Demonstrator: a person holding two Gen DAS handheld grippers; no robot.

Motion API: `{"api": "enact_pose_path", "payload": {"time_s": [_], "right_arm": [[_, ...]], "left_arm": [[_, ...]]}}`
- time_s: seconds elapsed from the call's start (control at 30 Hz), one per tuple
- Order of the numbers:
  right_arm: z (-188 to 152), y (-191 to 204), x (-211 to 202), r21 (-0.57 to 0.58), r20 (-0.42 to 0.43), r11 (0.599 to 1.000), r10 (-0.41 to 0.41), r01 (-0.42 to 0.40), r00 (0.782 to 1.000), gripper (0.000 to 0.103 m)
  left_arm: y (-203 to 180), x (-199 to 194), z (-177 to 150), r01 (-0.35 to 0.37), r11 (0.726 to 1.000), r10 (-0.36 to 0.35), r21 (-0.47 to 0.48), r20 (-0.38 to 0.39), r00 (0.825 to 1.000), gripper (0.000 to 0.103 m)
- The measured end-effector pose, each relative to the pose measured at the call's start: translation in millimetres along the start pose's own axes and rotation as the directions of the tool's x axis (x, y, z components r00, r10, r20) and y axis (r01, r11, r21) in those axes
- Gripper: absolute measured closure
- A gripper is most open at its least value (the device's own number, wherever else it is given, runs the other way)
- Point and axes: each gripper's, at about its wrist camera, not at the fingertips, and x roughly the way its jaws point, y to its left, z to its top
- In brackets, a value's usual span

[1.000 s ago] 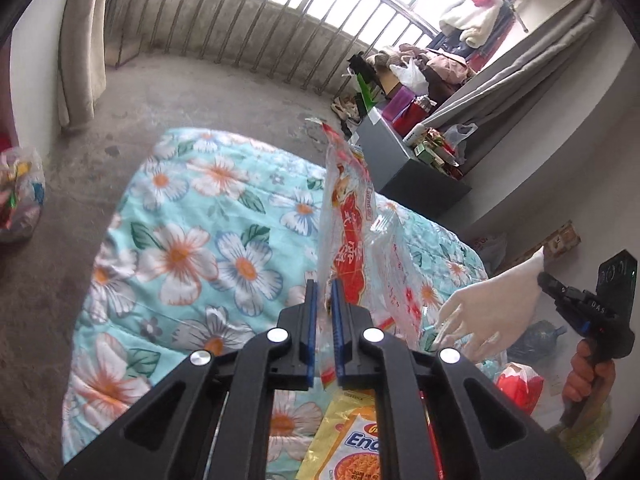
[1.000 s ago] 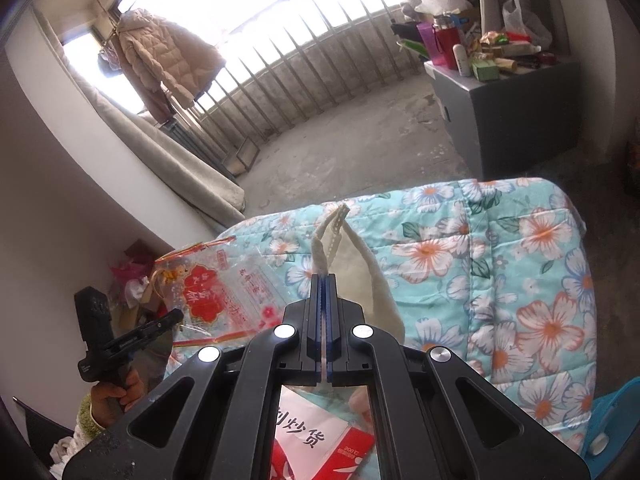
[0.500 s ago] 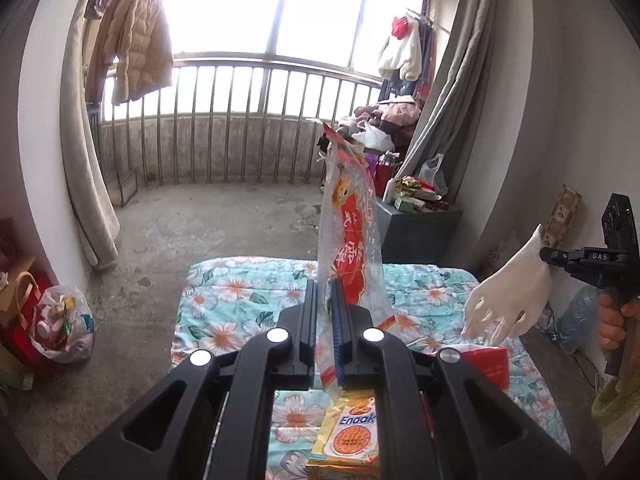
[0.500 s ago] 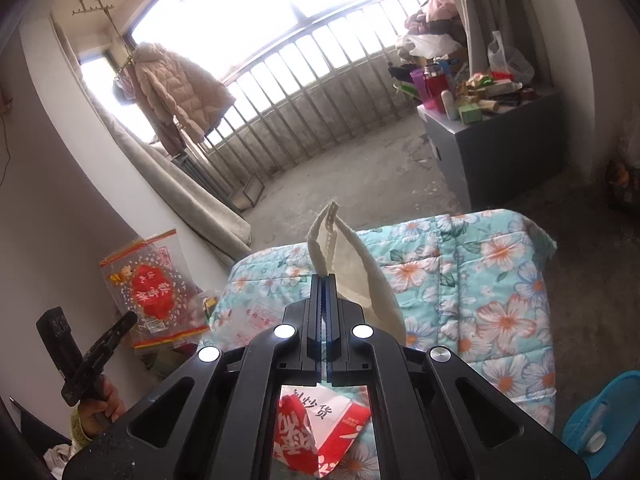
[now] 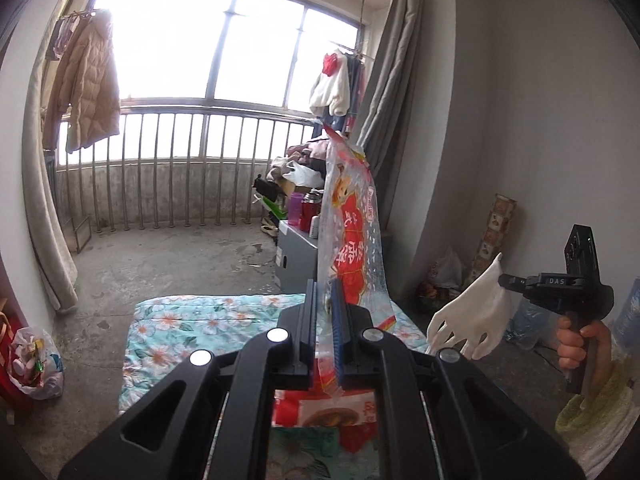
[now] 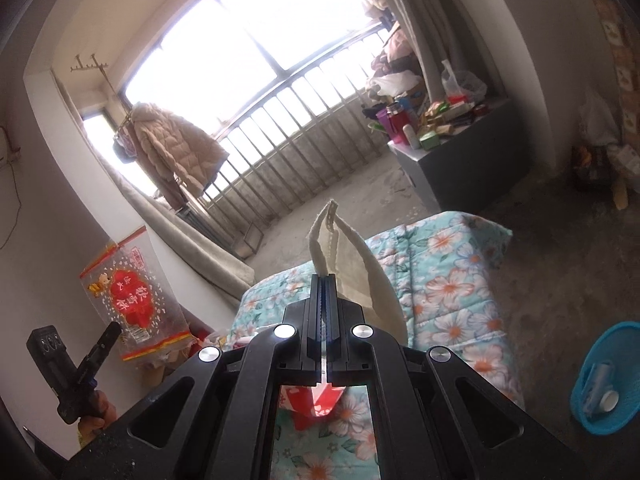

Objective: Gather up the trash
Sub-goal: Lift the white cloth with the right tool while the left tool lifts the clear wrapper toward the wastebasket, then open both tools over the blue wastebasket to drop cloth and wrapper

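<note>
My left gripper (image 5: pixel 325 292) is shut on a clear plastic bag with red print (image 5: pixel 352 240), which stands upright above the flowered quilt (image 5: pixel 200 320). In the right wrist view that bag (image 6: pixel 136 296) hangs at the lower left, pinched by the left gripper (image 6: pixel 110 330) in a person's hand. My right gripper (image 6: pixel 325 280) is shut on a white glove (image 6: pixel 352 264). From the left wrist view the glove (image 5: pixel 472 320) dangles fingers-down from the right gripper (image 5: pixel 505 279). A red snack wrapper (image 5: pixel 320 408) lies on the quilt (image 6: pixel 452 280) below both grippers.
A grey cabinet (image 5: pixel 296 256) crowded with bottles and boxes stands past the quilt by the curtain. A blue basket (image 6: pixel 608 376) sits on the concrete floor to the right. A tied bag of trash (image 5: pixel 32 364) rests on the floor at the left. A window railing (image 5: pixel 180 168) closes the far end.
Both grippers have lifted away from the quilt, each keeping its hold. The left view swung up from the quilt to the window, and the bag and glove now hang further apart.
</note>
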Motion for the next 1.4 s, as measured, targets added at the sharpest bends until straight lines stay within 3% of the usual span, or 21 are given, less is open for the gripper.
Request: {"api": "enact_pose_path", "payload": {"time_s": [0.17,0.37,0.6,0.77,0.87,1.0,1.17,1.4], "right_arm": [[-24,-38,-39,0.111,0.048,0.994,-0.011,0.005,0.999,0.103],[-49,-87,-81,0.227,0.091,0.973,-0.050,0.029,0.995,0.103],[-63,-131,-122,0.306,0.131,0.948,-0.133,0.087,0.982,0.103],[-72,-162,-145,0.347,0.148,0.925,-0.214,0.152,0.966,0.103],[-76,-181,-155,0.374,0.144,0.907,-0.262,0.193,0.954,0.103],[-82,-215,-158,0.402,0.107,0.877,-0.331,0.264,0.937,0.103],[-96,-261,-154,0.445,0.029,0.825,-0.402,0.348,0.915,0.103],[-101,-327,-133,0.501,-0.069,0.746,-0.471,0.439,0.879,0.103]], "left_arm": [[-49,16,-12,0.099,0.994,-0.097,0.039,-0.056,0.994,0.097],[-114,46,-28,0.197,0.976,-0.183,0.092,-0.139,0.973,0.097],[-187,84,-45,0.290,0.949,-0.258,0.124,-0.222,0.940,0.097],[-247,117,-60,0.358,0.921,-0.303,0.154,-0.293,0.907,0.097],[-279,141,-75,0.393,0.906,-0.322,0.155,-0.349,0.880,0.097],[-322,187,-103,0.432,0.893,-0.336,0.129,-0.451,0.827,0.096],[-369,249,-152,0.449,0.892,-0.339,0.047,-0.585,0.737,0.096],[-425,323,-205,0.435,0.898,-0.278,0.068,-0.677,0.681,0.096]]}}
